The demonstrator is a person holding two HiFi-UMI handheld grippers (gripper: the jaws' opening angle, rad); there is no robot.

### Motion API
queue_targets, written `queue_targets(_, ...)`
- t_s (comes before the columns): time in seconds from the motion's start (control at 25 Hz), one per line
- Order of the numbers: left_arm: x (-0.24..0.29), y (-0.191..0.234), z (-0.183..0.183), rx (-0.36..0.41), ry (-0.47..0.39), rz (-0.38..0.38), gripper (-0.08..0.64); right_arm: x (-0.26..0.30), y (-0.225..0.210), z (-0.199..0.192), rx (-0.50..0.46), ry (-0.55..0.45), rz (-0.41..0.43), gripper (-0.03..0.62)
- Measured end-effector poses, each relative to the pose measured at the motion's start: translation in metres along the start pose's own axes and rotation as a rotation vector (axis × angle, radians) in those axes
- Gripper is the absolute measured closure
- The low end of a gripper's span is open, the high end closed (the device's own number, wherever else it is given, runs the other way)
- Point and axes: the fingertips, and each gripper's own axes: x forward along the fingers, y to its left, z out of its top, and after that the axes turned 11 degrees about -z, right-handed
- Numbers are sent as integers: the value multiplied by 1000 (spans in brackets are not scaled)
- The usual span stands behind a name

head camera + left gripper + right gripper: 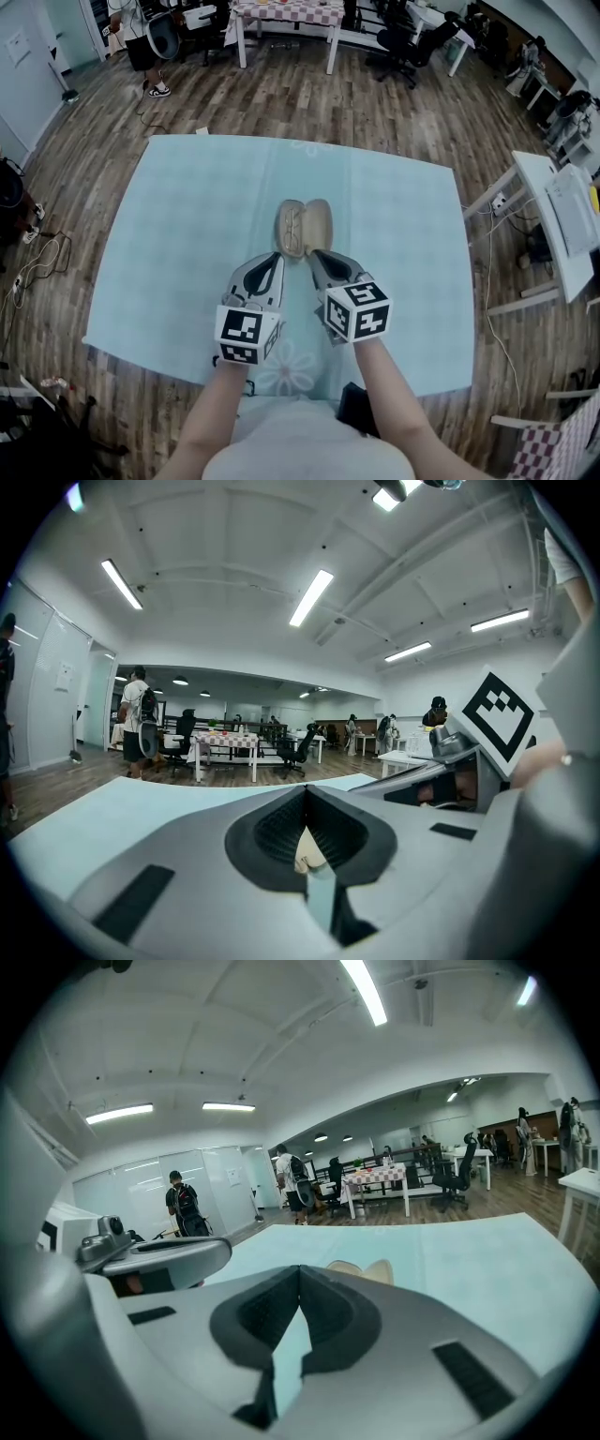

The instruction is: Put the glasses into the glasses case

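A beige glasses case (305, 227) lies open in the middle of the light blue tablecloth (187, 244), its two halves side by side. Thin dark lines in its left half look like the folded glasses (294, 228). My left gripper (276, 259) is just in front of the case's near end, its jaws shut and empty. Beside it, my right gripper (315, 253) is also shut with nothing in it. From the right gripper view the case (361, 1269) peeks over the shut right gripper (298, 1267). In the left gripper view the case (309, 851) shows behind the shut left gripper (305, 787).
The table stands on a wooden floor (394, 112). A white desk (562, 216) with a keyboard is at the right. Office chairs (403, 42) and a checkered table (286, 14) stand at the back, where a person (141, 42) is. Cables (37, 253) lie on the floor at the left.
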Motion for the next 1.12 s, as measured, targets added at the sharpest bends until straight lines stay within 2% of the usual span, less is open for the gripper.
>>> queue_targets(0.6,-3,-26,20,75,-45,-29,551,-56,9,23,-131,-168,-50,585)
queue_targets(0.96,-5,-33,25,79,-74,-51,551,-74,10,35,-174,-284,-49,586)
queue_targets(1.12,-3,-38,27,80,-83,-60,551,-79,6,35,-177,-301,-69,586)
